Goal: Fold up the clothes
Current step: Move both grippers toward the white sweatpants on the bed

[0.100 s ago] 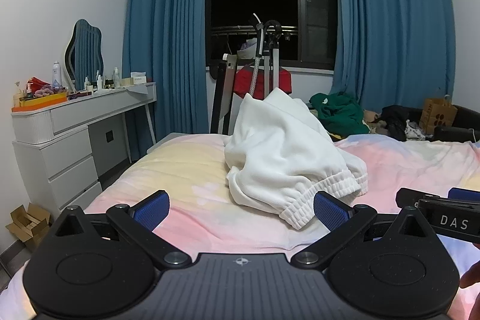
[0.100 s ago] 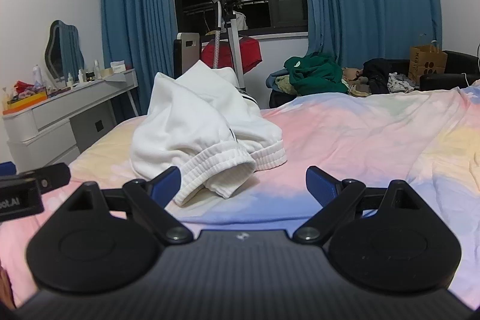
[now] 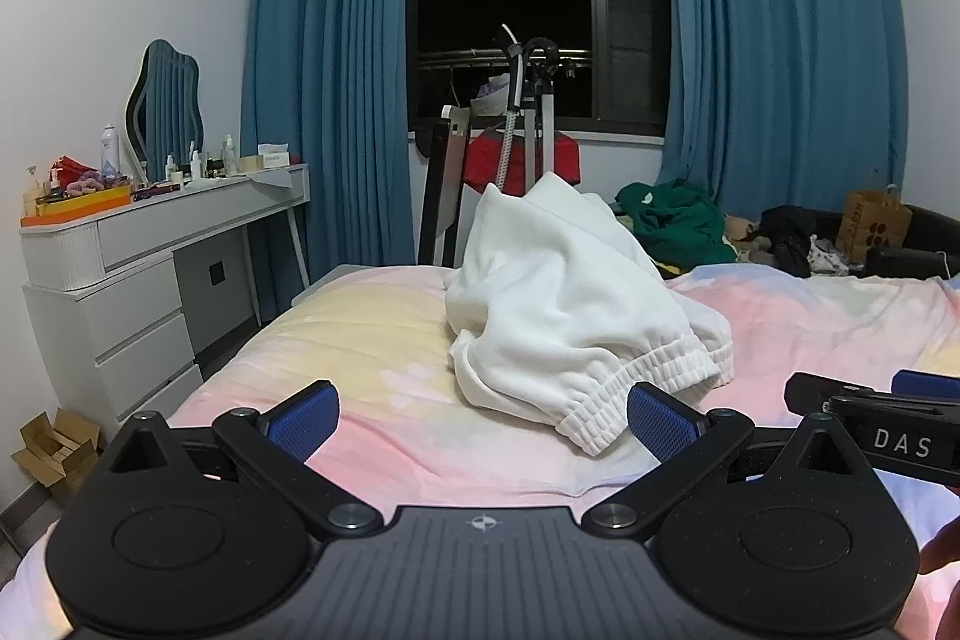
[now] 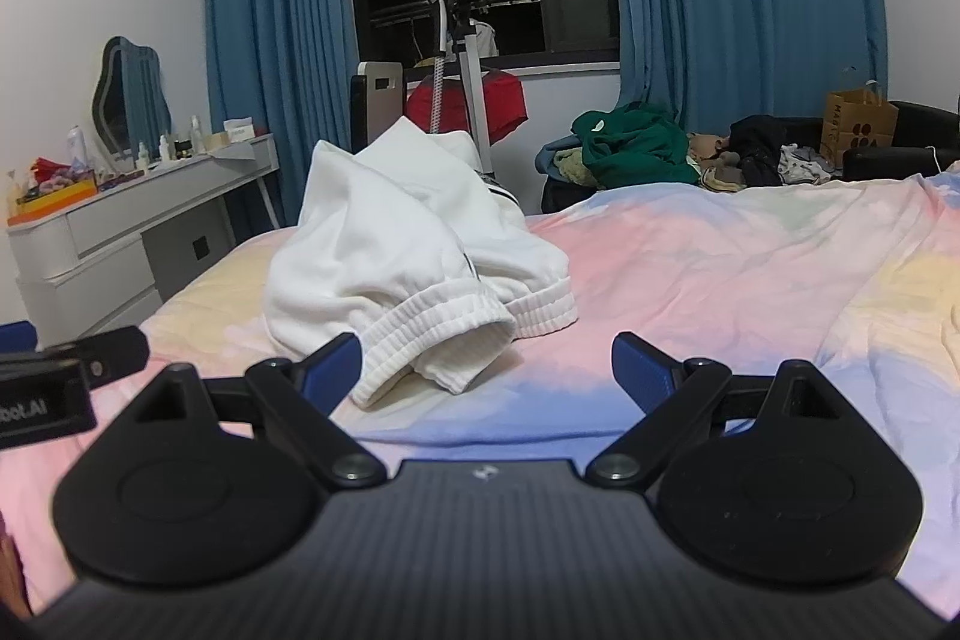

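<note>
Folding not yet begun.
Lay crumpled in a heap on the bed (image 3: 372, 340): white garment (image 3: 570, 304), ribbed cuff nearest. Hovered short of it, jaws spread wide and empty: left gripper (image 3: 483, 418), right gripper (image 4: 486, 370).

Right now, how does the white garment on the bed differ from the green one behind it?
The white garment lies bunched on the pastel bedspread, ahead of both open tongs; the green garment lies beyond the bed's far edge, among other clothes. The white one shows ribbed elastic cuffs; the green one shows none. The white one stands alone. Both are crumpled and unfolded.
</note>
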### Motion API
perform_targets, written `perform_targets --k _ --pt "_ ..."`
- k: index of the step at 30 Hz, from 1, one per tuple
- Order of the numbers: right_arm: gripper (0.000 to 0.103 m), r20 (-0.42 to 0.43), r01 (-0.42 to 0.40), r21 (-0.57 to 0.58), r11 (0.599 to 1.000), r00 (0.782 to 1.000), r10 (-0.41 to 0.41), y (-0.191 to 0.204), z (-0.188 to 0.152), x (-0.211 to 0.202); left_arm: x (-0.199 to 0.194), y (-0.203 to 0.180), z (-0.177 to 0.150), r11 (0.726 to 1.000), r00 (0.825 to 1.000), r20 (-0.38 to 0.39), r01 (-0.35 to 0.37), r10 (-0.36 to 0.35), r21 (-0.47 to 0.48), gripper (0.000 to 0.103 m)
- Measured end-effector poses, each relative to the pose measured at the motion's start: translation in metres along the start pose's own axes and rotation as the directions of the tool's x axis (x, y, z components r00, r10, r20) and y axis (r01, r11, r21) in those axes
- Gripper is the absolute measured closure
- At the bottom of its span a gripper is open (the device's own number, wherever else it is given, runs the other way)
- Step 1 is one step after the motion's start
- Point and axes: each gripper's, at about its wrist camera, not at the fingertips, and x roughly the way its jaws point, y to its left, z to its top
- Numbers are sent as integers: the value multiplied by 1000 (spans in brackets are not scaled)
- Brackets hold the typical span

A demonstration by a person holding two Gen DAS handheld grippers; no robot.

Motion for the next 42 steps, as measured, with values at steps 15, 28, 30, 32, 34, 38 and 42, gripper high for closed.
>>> perform_targets --k 15,28,30,32,34,38,42 --pt "11 28 11 6 1000 1000 -11 -1 -1 0 3 -3 -5 1000 1000 15 -3 2 21 0" --pt "11 29 3 44 999 1000 -5 -8 4 -3 11 -5 -18 996 999 17 -48 47 71 0" --pt "11 21 6 57 998 1000 -7 -9 4 -2 12 -6 -20 997 999 8 -33 33 72 0" --pt "11 19 8 69 998 1000 -10 -11 5 -3 14 -8 -22 996 1000 3 -25 25 80 0" --pt "11 15 11 79 997 1000 -13 -13 5 -3 16 -11 -24 995 1000 0 -21 21 102 0" --pt "11 -8 35 90 995 999 -35 -15 4 -1 21 -22 -31 983 1000 1 -11 11 184 0" --pt "11 -18 64 119 991 998 -62 -24 5 -1 40 -41 -34 951 1000 13 -15 11 309 1"
